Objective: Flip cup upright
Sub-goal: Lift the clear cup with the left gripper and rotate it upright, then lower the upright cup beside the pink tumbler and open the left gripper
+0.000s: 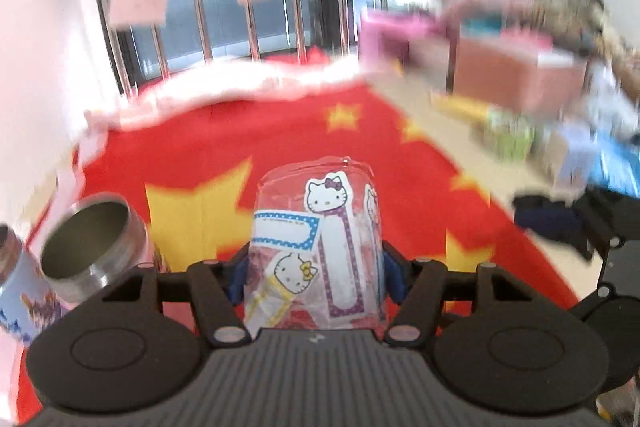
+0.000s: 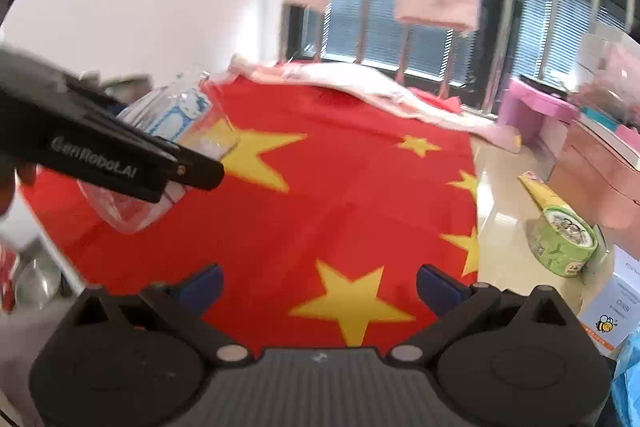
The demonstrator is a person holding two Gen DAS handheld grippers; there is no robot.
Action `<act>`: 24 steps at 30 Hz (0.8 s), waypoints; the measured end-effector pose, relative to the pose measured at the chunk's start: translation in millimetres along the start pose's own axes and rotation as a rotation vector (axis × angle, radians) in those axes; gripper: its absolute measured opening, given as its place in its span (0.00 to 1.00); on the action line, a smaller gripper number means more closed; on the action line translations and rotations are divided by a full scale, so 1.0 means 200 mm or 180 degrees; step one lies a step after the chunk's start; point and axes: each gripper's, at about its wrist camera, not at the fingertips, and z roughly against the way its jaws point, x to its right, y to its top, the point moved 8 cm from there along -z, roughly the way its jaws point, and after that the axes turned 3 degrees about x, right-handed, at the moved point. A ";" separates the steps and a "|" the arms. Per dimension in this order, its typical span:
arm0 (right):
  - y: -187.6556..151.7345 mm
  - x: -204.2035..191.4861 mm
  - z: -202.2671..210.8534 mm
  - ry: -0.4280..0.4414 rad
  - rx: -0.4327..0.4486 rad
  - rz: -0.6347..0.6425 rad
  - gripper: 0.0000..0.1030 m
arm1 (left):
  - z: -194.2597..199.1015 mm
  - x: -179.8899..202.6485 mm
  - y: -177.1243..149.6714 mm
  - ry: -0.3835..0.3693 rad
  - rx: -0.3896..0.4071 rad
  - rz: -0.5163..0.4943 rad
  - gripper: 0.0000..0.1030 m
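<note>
Both of my left gripper's blue pads pinch the clear plastic sticker-covered cup by its sides, lifted above the red star-patterned cloth. Its long axis points away from me, closed base farthest, tilted in the right view. My right gripper hangs spread, empty, well apart.

Cup held between fingers of left claw, lifted above flag cloth spread on desk. Metal flask tilted at left of cup. Crumpled fabric at cloth's far edge, before window bars. Tape roll right of cloth. Right claw over near cloth, fingers spread apart.
</note>
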 end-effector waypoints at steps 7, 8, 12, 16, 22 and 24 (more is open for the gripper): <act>0.03 0.11 -0.05 -0.0212 0.0165 -0.0417 1.00 | -0.08 0.00 0.02 -0.0024 0.0739 0.0275 0.63; 0.03 0.12 -0.06 -0.0227 0.0164 -0.0462 1.00 | -0.10 0.00 0.01 0.0011 0.0787 0.0292 0.63; 0.00 0.14 -0.09 -0.0303 0.0168 -0.0546 1.00 | -0.18 -0.04 -0.01 0.0183 0.0974 0.0319 0.64; -0.03 0.15 -0.12 -0.0334 0.0177 -0.0664 1.00 | -0.24 -0.03 -0.04 0.0190 0.0923 0.0273 0.64; -0.07 0.16 -0.14 -0.0382 0.0202 -0.0778 1.00 | -0.33 -0.02 -0.13 0.0136 0.0661 0.0292 0.65; -0.07 0.16 -0.14 -0.0392 0.0211 -0.0794 1.00 | -0.32 -0.03 -0.14 0.0111 0.0695 0.0318 0.66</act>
